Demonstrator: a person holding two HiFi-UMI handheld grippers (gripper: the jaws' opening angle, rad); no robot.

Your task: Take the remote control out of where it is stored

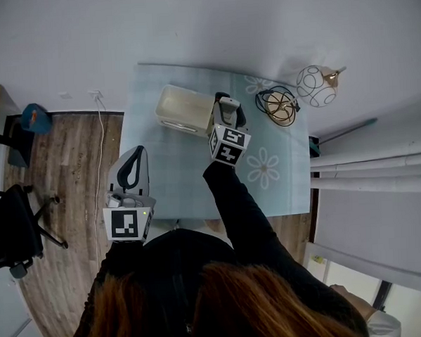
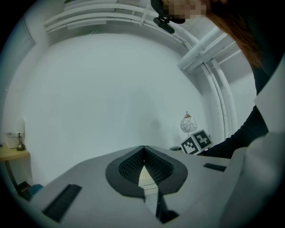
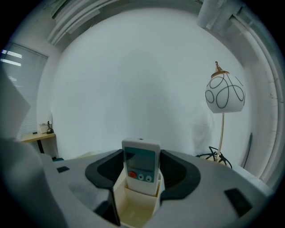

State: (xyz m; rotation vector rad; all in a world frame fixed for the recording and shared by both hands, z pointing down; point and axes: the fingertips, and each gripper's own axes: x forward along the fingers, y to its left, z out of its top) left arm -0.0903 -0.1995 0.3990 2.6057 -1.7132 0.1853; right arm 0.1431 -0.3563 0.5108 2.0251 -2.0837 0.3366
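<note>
The white remote control (image 3: 141, 165), with a grey screen and a red button, stands upright in a cream holder (image 3: 133, 202). In the right gripper view its top half rises above the holder's rim. My right gripper (image 3: 141, 171) has its dark pads (image 3: 107, 171) pressed on both sides of the remote. In the head view the right gripper (image 1: 225, 106) sits at the right end of the cream holder (image 1: 181, 109) on the table, and hides the remote. My left gripper (image 1: 134, 153) hovers at the table's left edge, jaws shut and empty, tips (image 2: 143, 148) meeting.
The table (image 1: 169, 180) has a pale blue cloth with flower prints. A round wire-patterned lamp (image 1: 317, 85) and a dark wire ornament (image 1: 277, 104) stand at its far right. A black chair (image 1: 16, 224) and a white cable (image 1: 101, 156) are on the wooden floor to the left.
</note>
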